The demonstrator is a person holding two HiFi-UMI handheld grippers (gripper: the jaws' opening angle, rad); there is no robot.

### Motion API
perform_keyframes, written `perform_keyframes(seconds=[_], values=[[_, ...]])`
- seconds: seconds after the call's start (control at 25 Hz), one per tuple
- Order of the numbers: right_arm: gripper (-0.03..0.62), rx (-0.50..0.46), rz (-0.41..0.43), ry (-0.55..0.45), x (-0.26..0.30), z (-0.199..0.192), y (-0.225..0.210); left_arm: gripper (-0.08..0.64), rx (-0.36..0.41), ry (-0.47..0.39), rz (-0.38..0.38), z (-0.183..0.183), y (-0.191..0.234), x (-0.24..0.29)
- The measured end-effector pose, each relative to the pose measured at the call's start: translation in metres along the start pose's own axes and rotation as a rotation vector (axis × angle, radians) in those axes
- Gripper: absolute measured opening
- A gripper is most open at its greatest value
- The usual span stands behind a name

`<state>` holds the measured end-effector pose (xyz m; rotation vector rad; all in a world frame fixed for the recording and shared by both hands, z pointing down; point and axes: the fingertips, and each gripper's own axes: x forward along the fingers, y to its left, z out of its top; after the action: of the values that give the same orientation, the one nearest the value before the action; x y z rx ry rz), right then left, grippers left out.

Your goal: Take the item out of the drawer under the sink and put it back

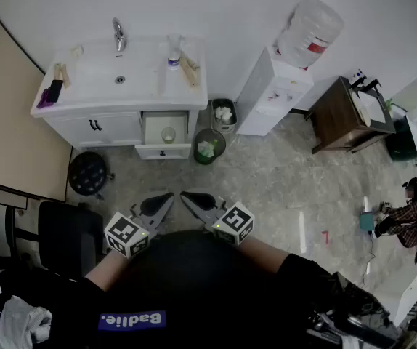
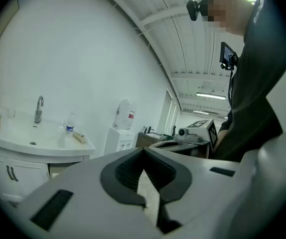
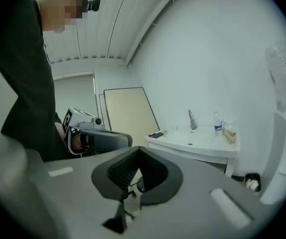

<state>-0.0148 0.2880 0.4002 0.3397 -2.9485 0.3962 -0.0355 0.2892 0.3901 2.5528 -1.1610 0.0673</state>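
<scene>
The white sink cabinet (image 1: 99, 129) stands far ahead against the wall. Its right drawer (image 1: 163, 151) is pulled open, and a small round clear item (image 1: 168, 134) sits inside. My left gripper (image 1: 163, 201) and right gripper (image 1: 190, 199) hang close to my body, well short of the cabinet, tips pointing toward each other. Both are shut with nothing between the jaws. In the left gripper view my left gripper (image 2: 145, 176) points past the sink (image 2: 28, 138). In the right gripper view my right gripper (image 3: 135, 176) faces the sink (image 3: 198, 141) from the other side.
A bottle (image 1: 173, 53) and small items lie on the sink top. Two waste bins (image 1: 209, 145) stand right of the cabinet, then a water dispenser (image 1: 277, 86) and a brown table (image 1: 343, 115). A black stool (image 1: 88, 173) and chair (image 1: 67, 238) are on the left. A person (image 1: 405, 213) sits at far right.
</scene>
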Motion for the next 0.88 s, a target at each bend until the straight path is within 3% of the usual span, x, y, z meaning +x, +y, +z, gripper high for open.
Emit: perform_keyframes(seconds=[0.88], values=[[0.002,-0.004,0.013,0.006,-0.0072,-0.0038,-0.0008,-0.008,-0.007,0.009,0.023,-0.0062,-0.004,0.0035]])
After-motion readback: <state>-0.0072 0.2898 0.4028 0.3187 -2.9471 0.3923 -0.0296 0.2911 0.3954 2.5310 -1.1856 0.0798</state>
